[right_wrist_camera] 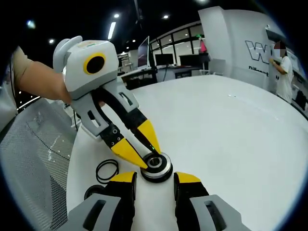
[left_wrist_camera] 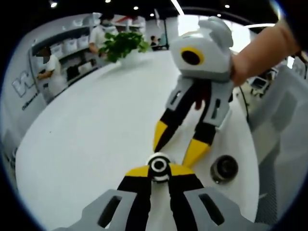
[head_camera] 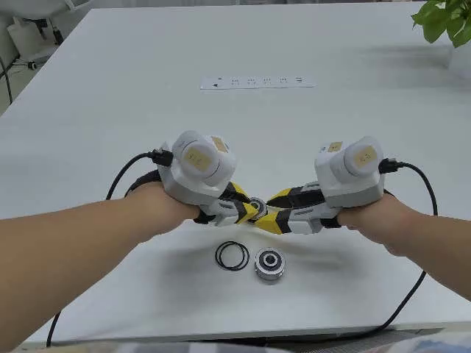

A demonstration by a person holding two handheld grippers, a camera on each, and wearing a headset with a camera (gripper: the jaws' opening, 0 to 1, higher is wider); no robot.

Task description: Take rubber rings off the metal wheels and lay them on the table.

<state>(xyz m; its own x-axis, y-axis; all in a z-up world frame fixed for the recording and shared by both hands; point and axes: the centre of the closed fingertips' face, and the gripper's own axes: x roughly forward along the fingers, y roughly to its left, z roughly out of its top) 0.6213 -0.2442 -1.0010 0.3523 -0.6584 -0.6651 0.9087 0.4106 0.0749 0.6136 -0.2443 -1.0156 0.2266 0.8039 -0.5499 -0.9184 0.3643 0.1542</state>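
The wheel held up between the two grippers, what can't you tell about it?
Head view: the held wheel is tiny and squeezed between yellow jaws, so what sits on its rim can't be told.
Left gripper view: it is blurred, and the left gripper pinching it hides its rim.
Right gripper view: the second wheel is half hidden behind the right gripper.

White table (head_camera: 110,110), power strip (head_camera: 257,82), plant (head_camera: 444,18) at corner; wall shelving (left_wrist_camera: 67,45), dark ceiling, spotlights (right_wrist_camera: 116,16).

Yellow-tipped black tongs (head_camera: 255,209), black cables (head_camera: 122,174)
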